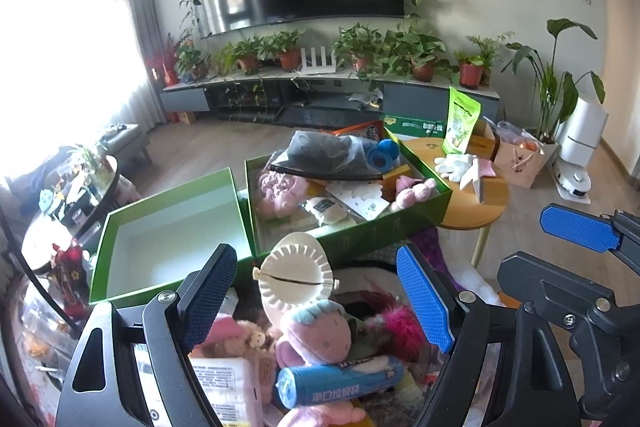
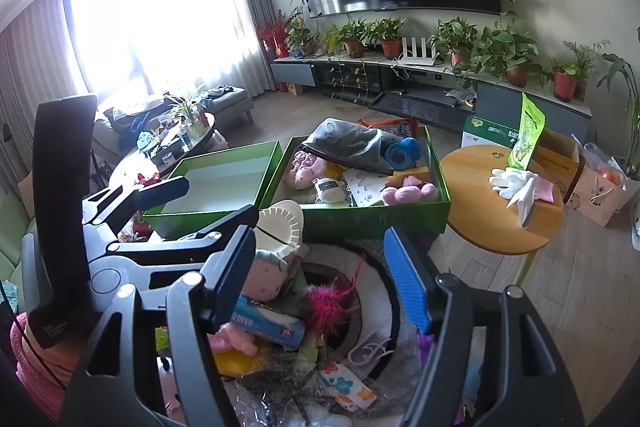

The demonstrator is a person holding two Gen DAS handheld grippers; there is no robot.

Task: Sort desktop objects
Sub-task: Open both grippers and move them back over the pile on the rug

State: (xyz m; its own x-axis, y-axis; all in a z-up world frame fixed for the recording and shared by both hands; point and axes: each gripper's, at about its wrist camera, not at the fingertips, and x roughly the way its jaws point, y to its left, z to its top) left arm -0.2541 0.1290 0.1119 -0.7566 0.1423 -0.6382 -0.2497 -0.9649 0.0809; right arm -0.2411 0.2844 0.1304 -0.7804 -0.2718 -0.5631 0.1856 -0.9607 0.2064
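Tongs (image 1: 320,303) agape above crosswise roll (image 1: 340,381)

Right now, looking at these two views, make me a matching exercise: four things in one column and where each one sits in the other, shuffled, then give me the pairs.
Things
1. dumpling press
2. white gloves
3. blue roll of bags
4. black pouch

Places
A. on the round wooden table
B. on top of the filled green box
C. in the near pile, just below the pink plush
D. at the far edge of the pile, against the green boxes

Pairs: 1-D, 2-A, 3-C, 4-B
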